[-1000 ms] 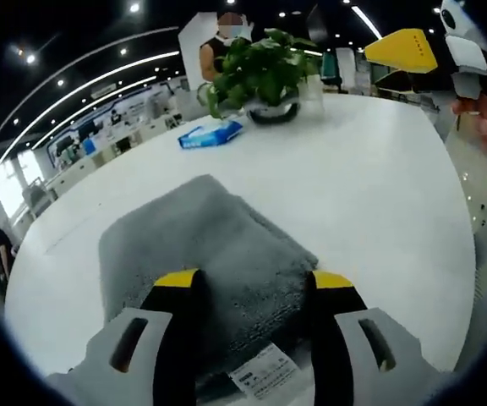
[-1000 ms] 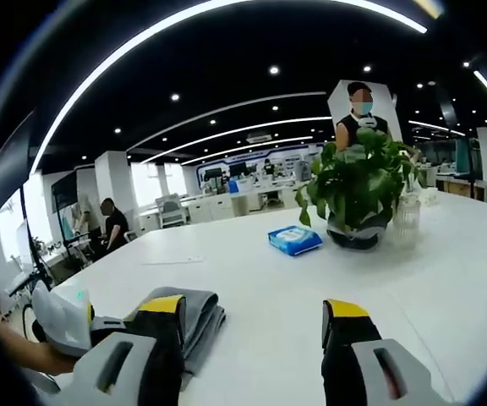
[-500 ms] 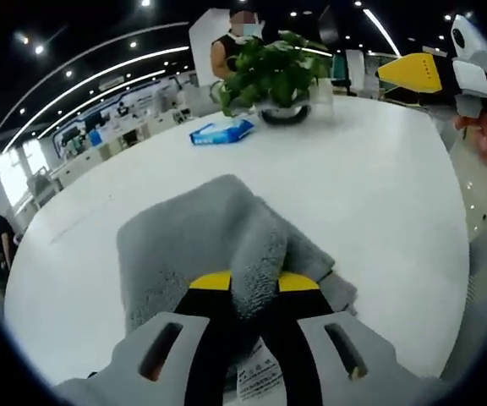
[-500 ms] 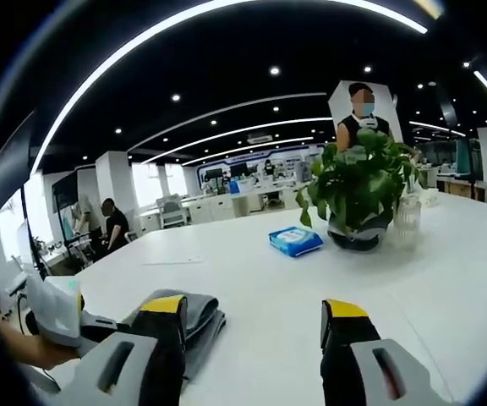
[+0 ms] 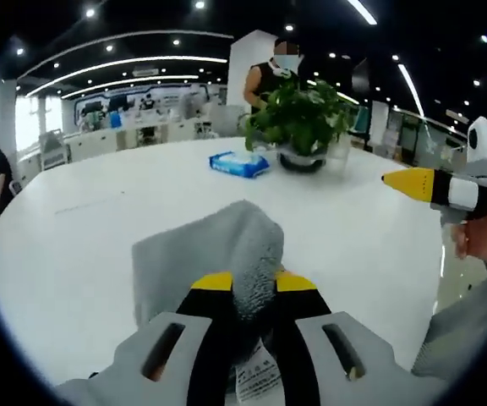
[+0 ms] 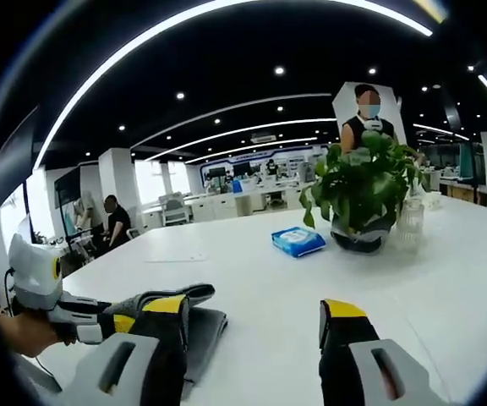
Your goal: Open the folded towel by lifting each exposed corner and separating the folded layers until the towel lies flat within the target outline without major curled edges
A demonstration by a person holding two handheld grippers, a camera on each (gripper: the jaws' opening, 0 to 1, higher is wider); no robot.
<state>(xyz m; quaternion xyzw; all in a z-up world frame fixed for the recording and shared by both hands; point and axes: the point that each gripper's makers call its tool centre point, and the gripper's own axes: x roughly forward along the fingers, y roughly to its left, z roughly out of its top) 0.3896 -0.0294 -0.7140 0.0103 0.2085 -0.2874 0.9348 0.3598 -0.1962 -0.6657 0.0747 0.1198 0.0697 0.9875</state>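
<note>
A second ago the left gripper (image 5: 245, 286) stood spread over the grey towel (image 5: 205, 254); now its fingers are pinching a corner and lifting the top layer off the white bench (image 5: 66, 245), so unfolding has begun while the rest lies folded. The right gripper (image 6: 252, 317) hovers spread and empty, with the towel at its nine o'clock. A white label (image 5: 256, 376) hangs at six o'clock between the left fingers, its print too small to read.

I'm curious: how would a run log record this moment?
left gripper: shut on towel, corner raised | right gripper: open, idle | table: towel folded
</note>
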